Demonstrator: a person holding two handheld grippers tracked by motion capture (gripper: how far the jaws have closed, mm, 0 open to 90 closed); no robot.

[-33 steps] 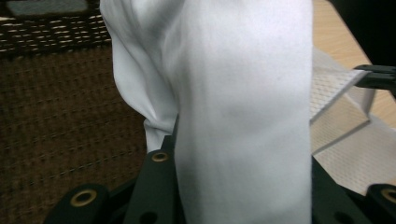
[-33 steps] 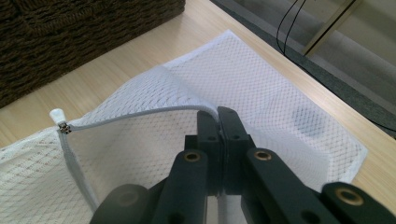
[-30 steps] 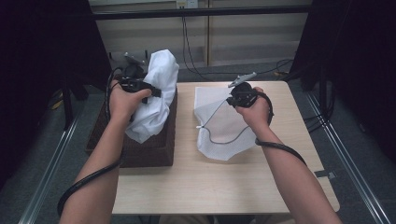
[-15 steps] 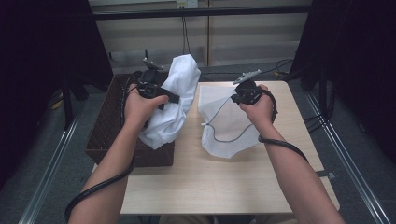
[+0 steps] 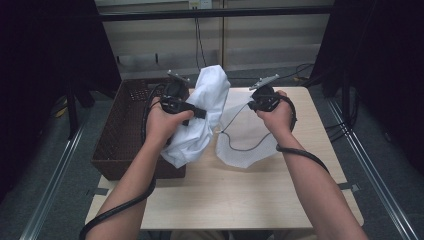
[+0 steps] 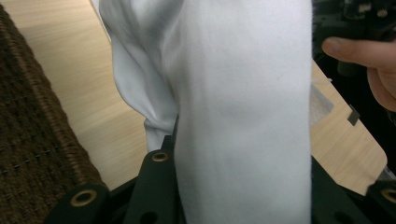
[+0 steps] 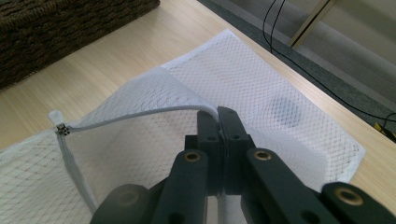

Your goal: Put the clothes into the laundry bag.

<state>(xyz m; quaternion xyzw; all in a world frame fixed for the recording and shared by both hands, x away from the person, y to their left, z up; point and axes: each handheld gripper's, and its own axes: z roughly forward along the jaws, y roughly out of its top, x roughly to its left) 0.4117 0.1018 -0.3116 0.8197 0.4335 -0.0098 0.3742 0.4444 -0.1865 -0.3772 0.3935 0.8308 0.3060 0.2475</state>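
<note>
Step in hand: loading a white cloth into a mesh bag. The left gripper has its jaws clamped on a thick fold of the cloth, partly open around the bunched fabric, and holds it in the air above the gap between the basket at left and the bag. The cloth hangs down, lower end near the surface. The right gripper has its jaws fully closed on the bag's zipper edge, lifting it so the mouth gapes; the rest of the bag lies flat on the surface, centre-right.

Next move, as I judge it: carry the cloth right, lower its hanging end into the raised mouth, keep the right grip up so the opening stays wide.

Hard to make out: how wide the mouth really is; the left jaw tips are buried in fabric; the basket's inside is too dark to read. Cloth type unclear.
</note>
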